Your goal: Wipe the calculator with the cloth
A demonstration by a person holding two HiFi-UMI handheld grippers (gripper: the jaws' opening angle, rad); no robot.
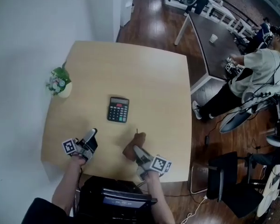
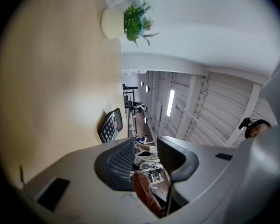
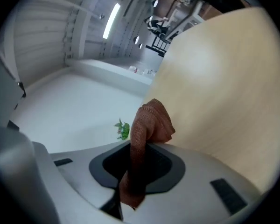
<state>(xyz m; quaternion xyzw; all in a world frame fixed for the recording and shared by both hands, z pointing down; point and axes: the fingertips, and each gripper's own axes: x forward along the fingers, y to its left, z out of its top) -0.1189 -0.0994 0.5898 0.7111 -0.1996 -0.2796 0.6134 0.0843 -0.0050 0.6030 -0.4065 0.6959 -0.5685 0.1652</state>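
The black calculator (image 1: 118, 109) lies flat near the middle of the light wooden table (image 1: 154, 78); in the left gripper view the calculator (image 2: 110, 125) sits just beyond the jaws. My left gripper (image 1: 91, 136) hovers near the table's front edge, left of and nearer than the calculator. Its jaws stand apart, and the left gripper (image 2: 147, 157) has nothing between its pads. My right gripper (image 1: 136, 151) is at the front edge, right of the left one. It is shut on a brown cloth (image 1: 132, 147). The cloth (image 3: 149, 122) sticks up bunched from the closed right gripper (image 3: 137, 160).
A small potted plant (image 1: 59, 82) stands at the table's left edge, against the white wall. A black box (image 1: 114, 197) sits below the front edge. To the right are a dark chair (image 1: 224, 174), a second table (image 1: 214, 50) and seated people (image 1: 252, 73).
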